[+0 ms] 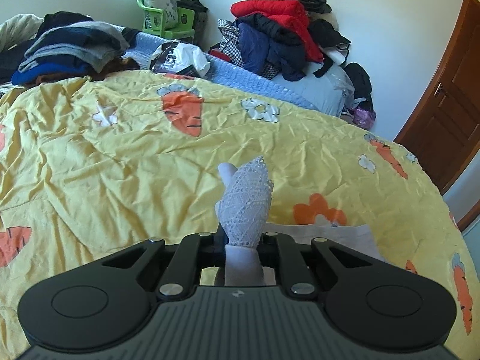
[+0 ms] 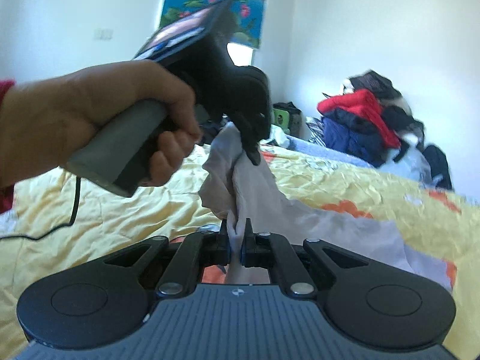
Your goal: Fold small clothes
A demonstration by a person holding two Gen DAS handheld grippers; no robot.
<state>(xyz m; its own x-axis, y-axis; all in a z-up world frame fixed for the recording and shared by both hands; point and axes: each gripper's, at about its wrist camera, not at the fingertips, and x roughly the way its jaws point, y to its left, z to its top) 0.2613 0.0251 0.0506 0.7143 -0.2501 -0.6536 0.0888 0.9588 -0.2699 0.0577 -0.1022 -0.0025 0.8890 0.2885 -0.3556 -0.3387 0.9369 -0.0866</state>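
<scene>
A small white garment with a lace trim [image 1: 246, 201] is lifted above the yellow carrot-print bedspread [image 1: 120, 150]. My left gripper [image 1: 241, 237] is shut on a bunched lace end that sticks up between its fingers. In the right wrist view the same white garment [image 2: 255, 186] hangs stretched between both grippers. My right gripper [image 2: 237, 231] is shut on its lower fold. A person's hand [image 2: 90, 114] holds the left gripper [image 2: 252, 153], which pinches the upper corner. The rest of the cloth trails down to the right onto the bedspread [image 2: 360, 186].
A heap of red, navy and black clothes [image 1: 279, 36] sits at the far right of the bed. Folded dark garments [image 1: 69, 48] are stacked at the far left. A green chair [image 1: 162, 15] stands behind, and a brown door [image 1: 444, 108] is at right. A black cable [image 2: 60, 225] lies on the bedspread.
</scene>
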